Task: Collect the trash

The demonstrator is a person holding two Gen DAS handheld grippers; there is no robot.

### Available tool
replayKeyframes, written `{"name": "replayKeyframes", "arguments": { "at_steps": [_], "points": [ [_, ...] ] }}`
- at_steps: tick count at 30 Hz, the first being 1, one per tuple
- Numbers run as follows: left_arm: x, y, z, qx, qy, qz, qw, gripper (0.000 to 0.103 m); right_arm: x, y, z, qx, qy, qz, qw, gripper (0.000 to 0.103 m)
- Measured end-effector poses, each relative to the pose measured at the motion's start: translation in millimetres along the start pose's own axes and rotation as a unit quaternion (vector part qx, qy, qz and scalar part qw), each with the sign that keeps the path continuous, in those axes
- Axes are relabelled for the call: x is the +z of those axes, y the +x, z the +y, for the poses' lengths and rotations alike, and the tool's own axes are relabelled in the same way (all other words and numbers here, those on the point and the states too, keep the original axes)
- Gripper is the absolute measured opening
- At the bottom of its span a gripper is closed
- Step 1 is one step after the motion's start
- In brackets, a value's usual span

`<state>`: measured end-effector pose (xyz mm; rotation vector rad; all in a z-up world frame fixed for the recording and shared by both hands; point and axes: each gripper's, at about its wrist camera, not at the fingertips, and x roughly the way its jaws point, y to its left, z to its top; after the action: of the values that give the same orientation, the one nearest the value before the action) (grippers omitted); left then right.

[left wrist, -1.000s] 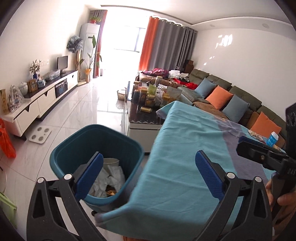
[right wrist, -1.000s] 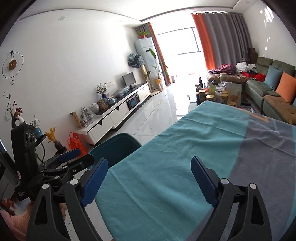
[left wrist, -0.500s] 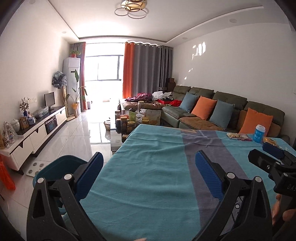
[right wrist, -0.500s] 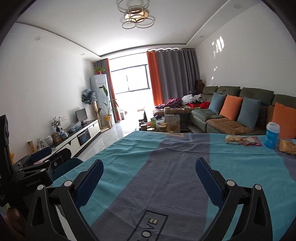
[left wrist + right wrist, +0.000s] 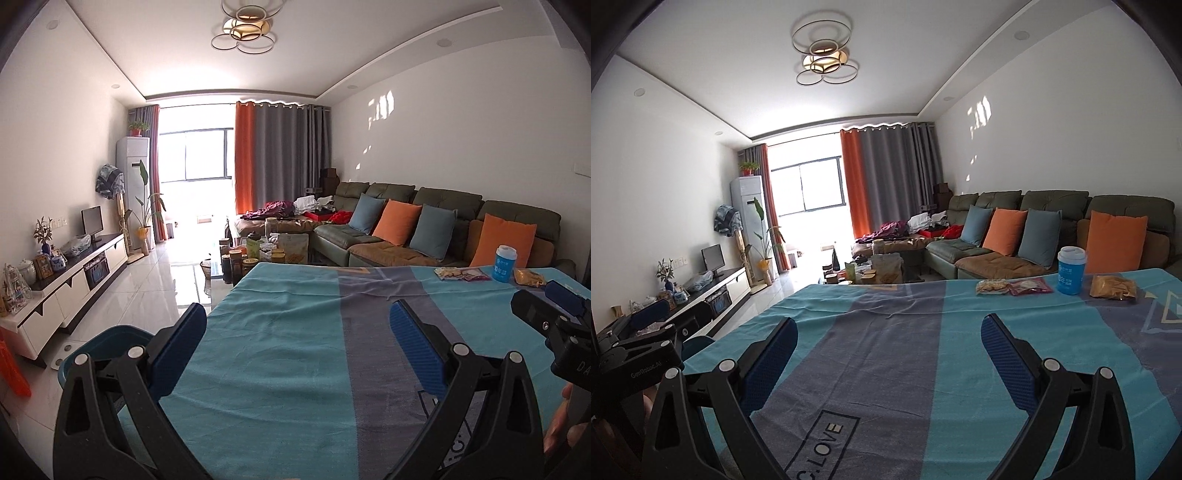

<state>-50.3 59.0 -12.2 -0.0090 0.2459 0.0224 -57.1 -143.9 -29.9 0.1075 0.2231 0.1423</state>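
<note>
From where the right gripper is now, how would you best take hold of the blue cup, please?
Grip the blue cup around its mid-wall, below the wider white lid, coming in level from the near side. It stands upright, and packets lie close on both flanks, so keep the right gripper square.

So the worktop is covered by a cloth in teal and grey-blue stripes, with "LOVE" printed in a box near the front edge. Everything on it sits along the far right side: a clear snack bag touching a reddish packet, then a blue cup with a white lid standing upright just beside that, and a yellowish-brown bag near the cup's right.
</note>
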Motion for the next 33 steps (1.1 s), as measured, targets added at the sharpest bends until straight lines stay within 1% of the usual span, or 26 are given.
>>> {"name": "replayKeyframes", "arguments": {
  "at_steps": [9,33],
  "points": [
    [0,-5,-5,-0.009,0.003,-0.01,0.9999,0.098,0,-10,-6,-0.025,0.002,-0.019,1.0,0.096],
    [3,-7,-2,-0.006,0.0,-0.015,0.9999,0.098,3,-19,-8,-0.033,0.006,-0.025,0.999,0.096]
  ]
}}
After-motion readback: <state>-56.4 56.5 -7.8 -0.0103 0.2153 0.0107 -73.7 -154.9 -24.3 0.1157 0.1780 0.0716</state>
